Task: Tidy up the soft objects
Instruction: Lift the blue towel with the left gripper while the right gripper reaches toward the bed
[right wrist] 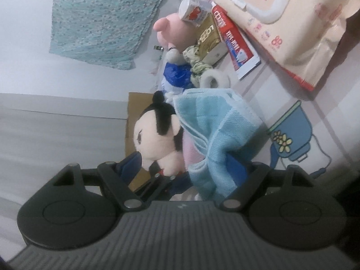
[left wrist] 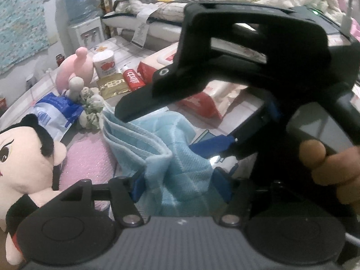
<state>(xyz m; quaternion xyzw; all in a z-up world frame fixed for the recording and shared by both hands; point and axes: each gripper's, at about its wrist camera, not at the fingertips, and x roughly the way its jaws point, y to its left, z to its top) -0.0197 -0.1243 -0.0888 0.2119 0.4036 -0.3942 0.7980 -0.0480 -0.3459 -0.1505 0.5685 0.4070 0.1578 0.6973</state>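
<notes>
Looked over a pale tabletop (right wrist: 292,90) with a grid pattern and a blue pot drawing (right wrist: 290,132), crowded in a cluttered room. Noted a patterned teal cloth (left wrist: 20,22) hung on the white wall, a water dispenser (left wrist: 85,29) beyond the far edge, and heaped bedding behind. Counted along the tabletop a large pack of wipes (right wrist: 281,22), a red toothpaste box (right wrist: 236,45), a white cup (left wrist: 104,64), a pink plush (left wrist: 78,67) and a blue-and-white bag (left wrist: 56,112). Found the black-haired doll (left wrist: 20,157) lying at the near edge beside a pink bubble sheet (left wrist: 90,157). Found the light blue towel (left wrist: 162,139) bunched and folded on the tabletop next to the doll, woven in a faint check with a paler hem. Saw the left tool (left wrist: 180,186) partly open with the towel loose between its blue fingers, not clamped. Saw the right tool (right wrist: 184,166) spread wide, towel draped against one finger only, gripping nothing, with a hand (left wrist: 333,168) on its handle.
</notes>
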